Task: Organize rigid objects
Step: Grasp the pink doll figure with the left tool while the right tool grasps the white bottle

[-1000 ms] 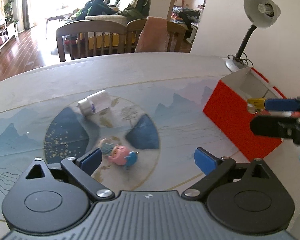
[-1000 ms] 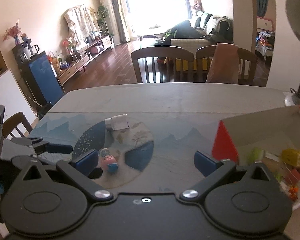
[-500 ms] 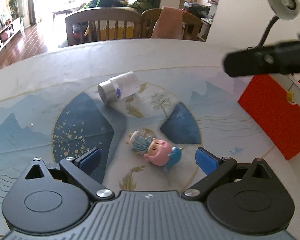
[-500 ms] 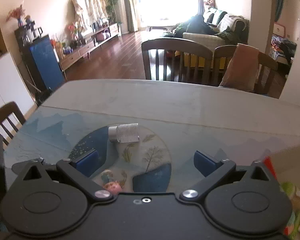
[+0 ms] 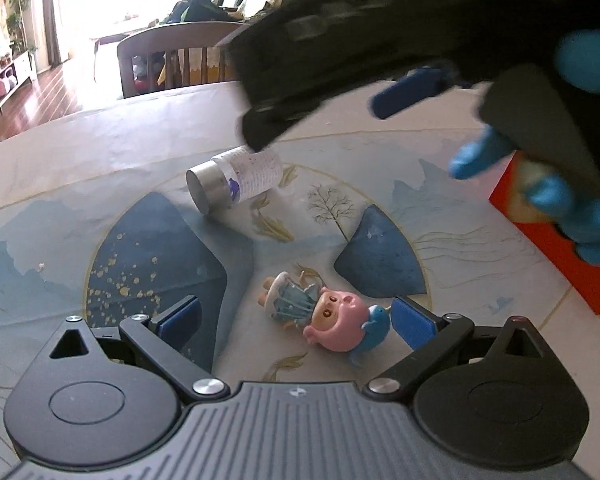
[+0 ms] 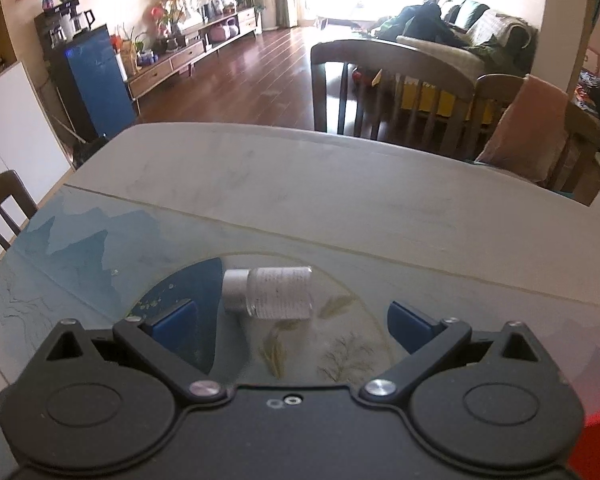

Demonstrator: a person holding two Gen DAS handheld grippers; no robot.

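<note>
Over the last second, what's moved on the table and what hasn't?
The right gripper left the red box and swung across to the small bottle, which now lies just ahead of its open jaws. The left gripper closed in on the pink pig toy, now between its open fingers. Nothing was grasped. Bottle, toy and box stayed put.
</note>
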